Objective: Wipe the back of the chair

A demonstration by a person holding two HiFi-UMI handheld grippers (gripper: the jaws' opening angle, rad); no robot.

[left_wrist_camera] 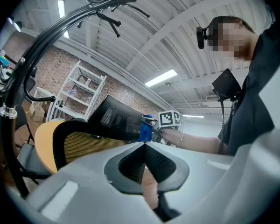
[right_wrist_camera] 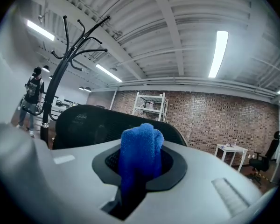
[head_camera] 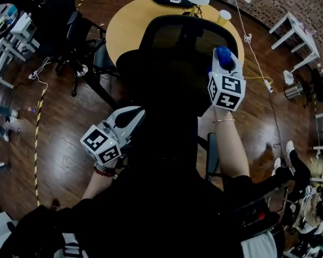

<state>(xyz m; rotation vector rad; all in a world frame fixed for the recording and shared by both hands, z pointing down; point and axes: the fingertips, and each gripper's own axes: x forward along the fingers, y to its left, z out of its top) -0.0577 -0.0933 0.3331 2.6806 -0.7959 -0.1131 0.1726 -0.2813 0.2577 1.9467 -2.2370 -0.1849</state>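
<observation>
The black mesh chair back [head_camera: 180, 39] stands right in front of me, with its top edge towards the round table. My right gripper [head_camera: 225, 61] is shut on a bunched blue cloth [head_camera: 220, 54] and sits at the right edge of the chair back. In the right gripper view the blue cloth [right_wrist_camera: 141, 148] sticks out between the jaws, with the chair back [right_wrist_camera: 88, 122] just beyond it. My left gripper [head_camera: 135, 115] is low at the chair's left side, shut and holding nothing. The left gripper [left_wrist_camera: 143, 146] points along the chair back [left_wrist_camera: 114, 119] towards the cloth [left_wrist_camera: 145, 130].
A round wooden table [head_camera: 126, 26] stands behind the chair, with a yellow cup [head_camera: 224, 16] on it. A second black chair [head_camera: 75, 36] is at the left. A coat rack [right_wrist_camera: 65, 55], a white shelf [right_wrist_camera: 151, 107], white tables [head_camera: 296, 31] and a distant person [right_wrist_camera: 32, 94] surround the area.
</observation>
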